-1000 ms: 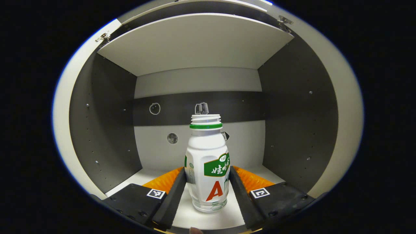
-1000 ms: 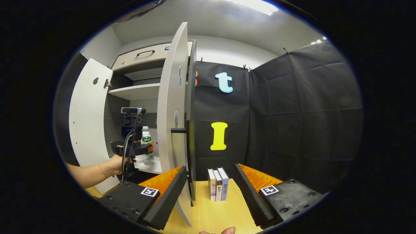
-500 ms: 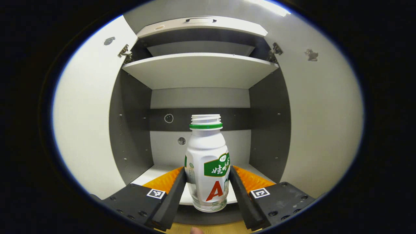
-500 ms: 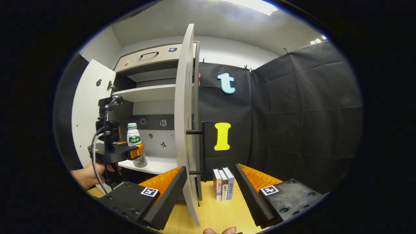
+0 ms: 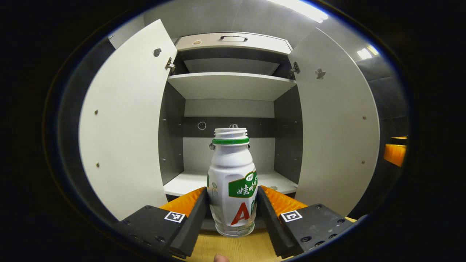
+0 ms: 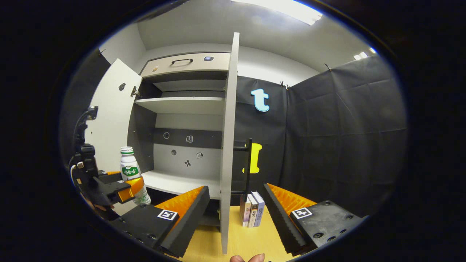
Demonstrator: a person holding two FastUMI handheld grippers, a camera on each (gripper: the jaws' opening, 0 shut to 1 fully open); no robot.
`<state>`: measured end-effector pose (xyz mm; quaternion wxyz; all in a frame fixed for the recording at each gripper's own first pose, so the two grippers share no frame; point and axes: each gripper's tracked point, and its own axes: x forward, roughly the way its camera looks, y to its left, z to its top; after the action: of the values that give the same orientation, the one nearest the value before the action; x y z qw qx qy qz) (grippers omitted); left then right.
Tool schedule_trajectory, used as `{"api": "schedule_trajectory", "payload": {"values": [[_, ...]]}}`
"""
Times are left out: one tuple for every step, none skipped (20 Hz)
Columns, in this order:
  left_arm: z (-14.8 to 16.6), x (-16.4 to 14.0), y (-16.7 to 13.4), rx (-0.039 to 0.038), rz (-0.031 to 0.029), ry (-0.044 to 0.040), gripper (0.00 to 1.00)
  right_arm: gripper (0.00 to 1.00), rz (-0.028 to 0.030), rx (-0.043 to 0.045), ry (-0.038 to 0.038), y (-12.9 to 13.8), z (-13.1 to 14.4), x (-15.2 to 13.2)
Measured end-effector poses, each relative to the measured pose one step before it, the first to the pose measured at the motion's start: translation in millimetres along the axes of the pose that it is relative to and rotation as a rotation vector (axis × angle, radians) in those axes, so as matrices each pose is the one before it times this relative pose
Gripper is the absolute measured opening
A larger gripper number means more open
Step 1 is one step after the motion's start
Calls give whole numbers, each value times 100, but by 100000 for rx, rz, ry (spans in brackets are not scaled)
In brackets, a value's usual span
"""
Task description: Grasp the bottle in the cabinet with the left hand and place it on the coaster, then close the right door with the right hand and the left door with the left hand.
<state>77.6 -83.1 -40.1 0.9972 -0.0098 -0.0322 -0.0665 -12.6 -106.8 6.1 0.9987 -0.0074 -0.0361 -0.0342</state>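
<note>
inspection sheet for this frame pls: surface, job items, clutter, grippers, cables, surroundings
Surface: wooden tabletop, bare where seen.
Job's things: bottle upright, uncapped, held in front of the cabinet; left door and right door open; coaster: nothing seen.
Clutter: three books standing beside the right door.
Grippers: left gripper shut on the bottle; right gripper open, holding nothing.
Cables: one cable on the left gripper.
Surroundings: black cloth wall, ceiling light.
</note>
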Motion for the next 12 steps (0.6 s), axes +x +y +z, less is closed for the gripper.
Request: {"api": "schedule_trajectory", "payload": {"values": [[-708,-1192,108,394,-111,-290,80,97,160,1173,153,333,-171,-14],[-808,-1110,26,-126,-238,256,80,98,-345,543,-139,182,-193,46],[-963,-1098,-43,-615,-75,355,80,97,-600,-422,-379,134,-167,-6],[-797,-1050,-123,-802,-326,-115,80,97,-937,-1246,-747,-17,-62,-40],[-937,-943,-217,-10,-586,-352,80,94,-788,-1493,-1059,-3,88,-46],[-893,-844,-101,1374,-282,-854,80,98,-145,-717,-1307,136,230,-118],[-1180,-831,4,2374,-182,-420,80,98,247,-14,-1007,238,253,-116],[-1366,-751,-298,2033,-873,138,80,97,100,217,-778,152,172,-76],[-1689,-599,-424,967,-1170,1027,80,97,315,467,-537,195,146,-191],[-1840,-611,-493,-413,-1184,1915,80,97,785,908,-427,288,11,-494],[-1959,-784,-580,-1249,-1382,2052,80,97,345,756,-588,196,170,-138],[-1770,-709,-462,-1523,-787,2188,80,98,-159,264,-310,-21,57,-83]]}}
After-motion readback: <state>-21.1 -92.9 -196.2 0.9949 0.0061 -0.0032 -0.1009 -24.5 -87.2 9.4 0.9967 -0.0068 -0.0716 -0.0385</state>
